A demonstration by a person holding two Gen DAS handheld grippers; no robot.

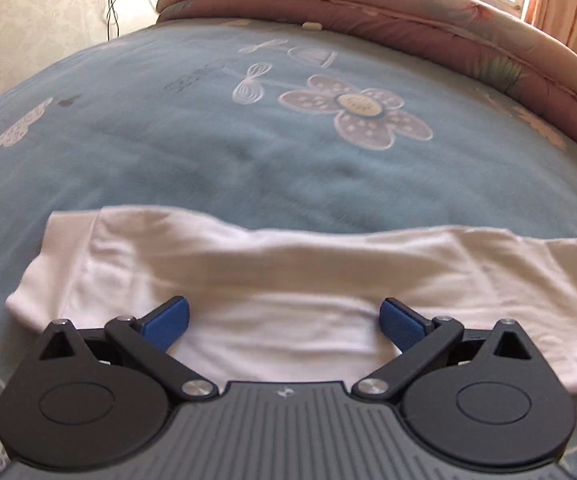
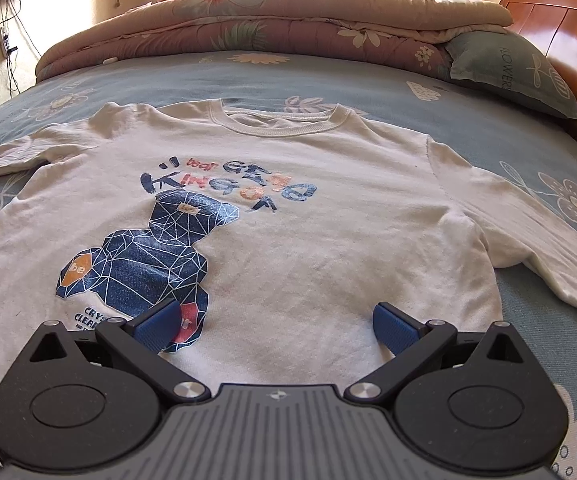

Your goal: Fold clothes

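Both grippers, left (image 1: 284, 322) and right (image 2: 275, 325), gape wide, holding nothing, over the shirt (image 2: 328, 208). A quilt (image 2: 272, 24) and pillow (image 2: 512, 68) lie beyond it.

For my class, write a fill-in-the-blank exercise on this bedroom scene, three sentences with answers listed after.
1. The white sweatshirt lies spread flat on a blue ____ -patterned bedsheet.
2. The sweatshirt's print shows a geometric blue ____.
3. The right gripper and the left gripper both have their jaws ____.

Missing words: flower; bear; open
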